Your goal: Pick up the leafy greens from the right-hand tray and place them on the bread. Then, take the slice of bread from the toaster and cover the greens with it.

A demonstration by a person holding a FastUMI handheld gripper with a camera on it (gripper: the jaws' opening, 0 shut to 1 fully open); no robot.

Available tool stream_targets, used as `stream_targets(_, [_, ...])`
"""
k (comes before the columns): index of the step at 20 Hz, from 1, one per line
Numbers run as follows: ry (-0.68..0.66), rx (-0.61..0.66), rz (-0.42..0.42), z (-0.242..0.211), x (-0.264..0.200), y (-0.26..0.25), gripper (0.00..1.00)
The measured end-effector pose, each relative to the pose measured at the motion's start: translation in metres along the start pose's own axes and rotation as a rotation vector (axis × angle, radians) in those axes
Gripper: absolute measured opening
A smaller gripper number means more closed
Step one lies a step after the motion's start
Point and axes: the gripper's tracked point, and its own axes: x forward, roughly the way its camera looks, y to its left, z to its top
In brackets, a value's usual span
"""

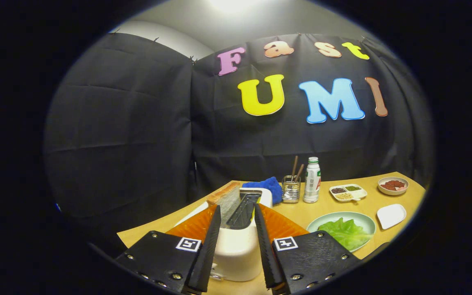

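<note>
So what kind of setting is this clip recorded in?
Likely a staged kitchen table in a recording booth: a wooden table before black cloth, with a white toaster between the open gripper fingers, leafy greens on a green plate, and a divided condiment dish.

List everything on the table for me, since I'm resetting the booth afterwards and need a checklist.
toaster: one, white, between the tongs
bread slice: one, pale with brown crust, standing in the toaster's slot
tray: one, orange, under the toaster
leafy greens: one bunch, green, on the plate
plate: one, pale green, right of the toaster
cloth: one, blue, behind the toaster
utensil holder: one, clear, with brown sticks, beside the cloth
bottle: one, white, right of the holder
divided dish: one, white, four fillings
bowl: one, pale, reddish contents
small dish: one, white
table: one, light wood
tongs: one pair, open, either side of the toaster
</note>
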Motion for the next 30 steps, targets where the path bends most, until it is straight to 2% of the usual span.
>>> stream_targets(10, [-0.01, -0.013, -0.038, 0.0, 0.038, 0.028, 0.5])
stream_targets(12, [-0.023, -0.047, -0.087, 0.0, 0.042, 0.023, 0.5])
stream_targets(13, [-0.016, -0.046, -0.089, -0.002, 0.04, 0.024, 0.28])
stream_targets(18, [-0.001, 0.005, -0.089, -0.005, 0.052, 0.027, 0.27])
stream_targets(20, [-0.004, 0.001, -0.124, -0.002, 0.051, 0.019, 0.26])
stream_targets(21, [0.005, -0.001, -0.122, -0.002, 0.054, 0.018, 0.11])
stream_targets(24, [0.011, -0.006, -0.132, -0.002, 0.054, 0.017, 0.1])
stream_targets(25, [0.014, -0.017, -0.129, 0.0, 0.054, 0.019, 0.03])
stream_targets(30, [0.02, -0.002, -0.097, 0.002, 0.054, 0.022, 0.03])
